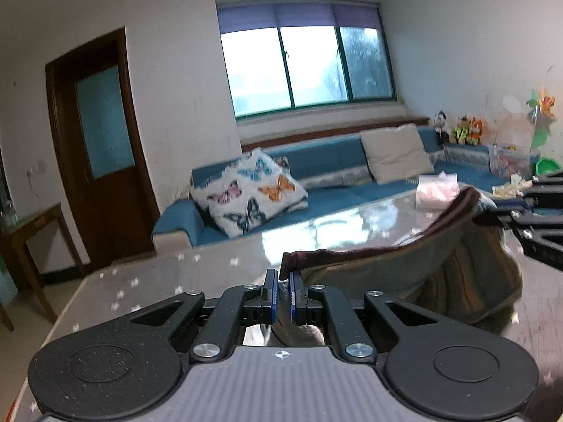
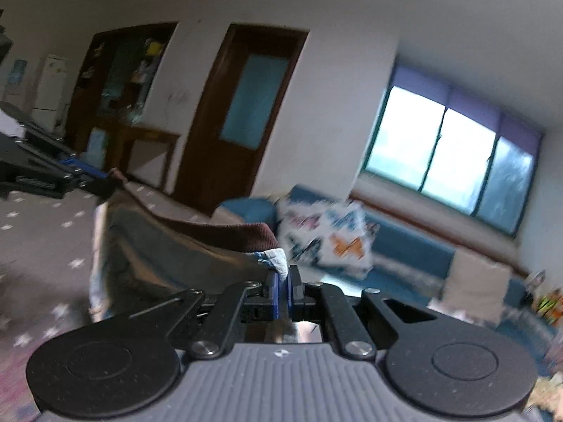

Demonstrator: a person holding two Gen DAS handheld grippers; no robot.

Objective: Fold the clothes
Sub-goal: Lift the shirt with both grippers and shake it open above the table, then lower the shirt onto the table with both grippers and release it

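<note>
Both claws clamped on the garment, grey-brown w/ a dark maroon rib hem: left gripper pinching one hem corner, right gripper pinching the other corner, w/ a bit of white lining poking out past its pads. Cloth hanging betw. the two, top edge sagging, lower part slumped on the star-print table. Judged step: lift & spread before the fold. To do well: pull hands apart till hem goes taut, keep both corners level, avoid twist in the right wrist, lift enough to clear the slumped bulk. Room: table bare to the left & ahead; pink packet near far edge, well apart. Far table edge near sofa, so fold toward the near side, not over the lip.
</note>
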